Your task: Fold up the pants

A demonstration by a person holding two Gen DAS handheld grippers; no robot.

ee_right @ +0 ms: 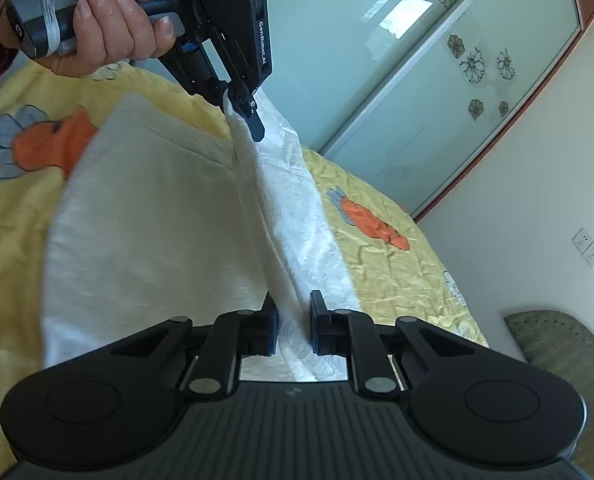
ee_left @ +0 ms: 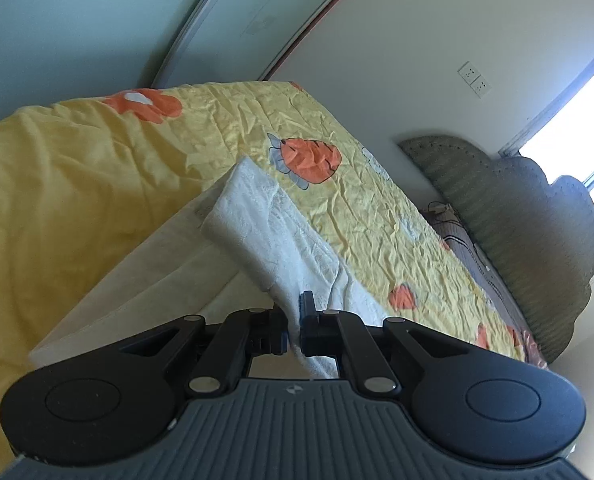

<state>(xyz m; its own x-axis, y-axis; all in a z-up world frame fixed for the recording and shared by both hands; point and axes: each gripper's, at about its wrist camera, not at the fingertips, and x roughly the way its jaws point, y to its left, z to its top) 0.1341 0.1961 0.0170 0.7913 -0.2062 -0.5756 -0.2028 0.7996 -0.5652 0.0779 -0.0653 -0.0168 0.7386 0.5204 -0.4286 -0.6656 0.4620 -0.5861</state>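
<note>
White pants [ee_left: 265, 216] lie on a yellow bedspread [ee_left: 97, 168], with one edge lifted into a ridge. In the left wrist view my left gripper [ee_left: 295, 320] is shut on that raised edge, cloth pinched between its pads. The right wrist view shows the pants [ee_right: 157, 208] spread flat to the left and the ridge running between both grippers. My right gripper [ee_right: 293, 320] is shut on the near end of the ridge. A hand [ee_right: 109, 32] holds the left gripper [ee_right: 253, 116], which pinches the far end.
The yellow bedspread [ee_right: 397, 280] has orange and blue printed figures. A glass-door wardrobe [ee_right: 417, 80] stands behind the bed. A padded headboard [ee_left: 517, 220], a window [ee_left: 577, 120] and wall sockets [ee_left: 475, 78] are at the right.
</note>
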